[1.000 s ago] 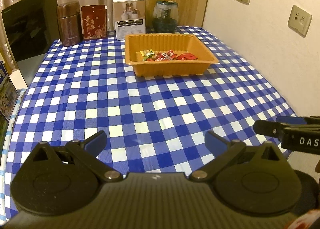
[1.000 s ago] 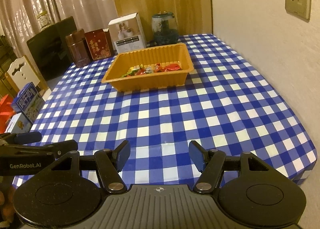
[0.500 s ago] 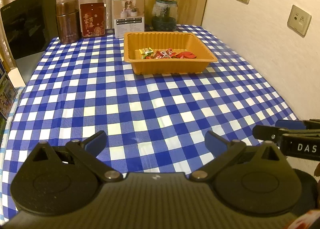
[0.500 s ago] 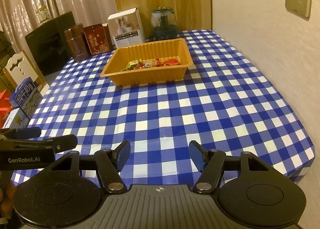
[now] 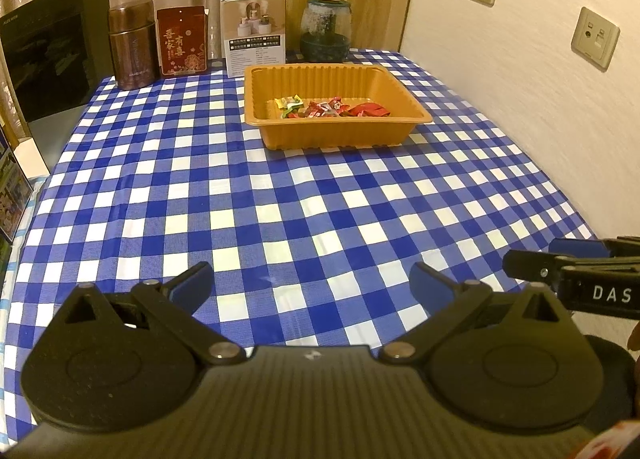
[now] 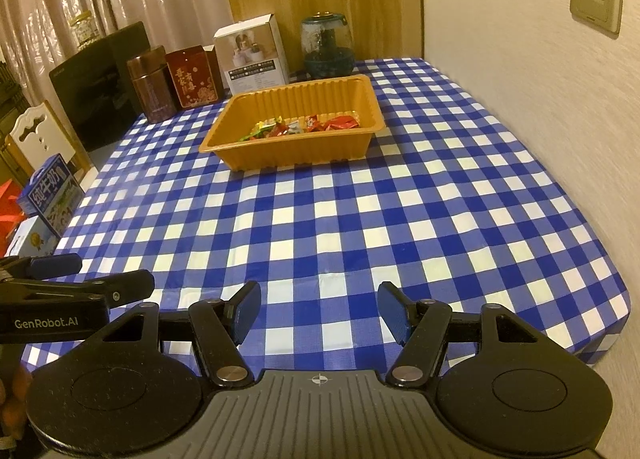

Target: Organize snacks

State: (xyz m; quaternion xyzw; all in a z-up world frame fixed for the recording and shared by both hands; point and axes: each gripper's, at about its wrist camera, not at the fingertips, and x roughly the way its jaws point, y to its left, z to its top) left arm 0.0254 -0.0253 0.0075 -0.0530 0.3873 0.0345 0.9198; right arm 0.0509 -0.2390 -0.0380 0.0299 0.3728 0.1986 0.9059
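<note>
An orange plastic tray (image 5: 340, 122) (image 6: 296, 153) stands toward the far side of the blue-and-white checked table. Several wrapped snacks (image 5: 332, 109) (image 6: 304, 126) lie in a row inside it. Over the near part of the cloth my left gripper (image 5: 312, 283) is open, with nothing between its blue pads. My right gripper (image 6: 320, 309) is also open and empty, its jaws standing about half as wide. Each gripper shows at the edge of the other's view: the right gripper (image 5: 560, 259) and the left gripper (image 6: 80, 279). Both are far short of the tray.
Behind the tray stand a brown canister (image 5: 132, 45), a red box (image 5: 182, 41), a white box (image 5: 254, 31) and a glass jar (image 5: 326, 31). A dark screen (image 5: 52, 55) borders the left side, a wall (image 5: 520, 71) the right. Milk cartons (image 6: 52, 195) sit beyond the left edge.
</note>
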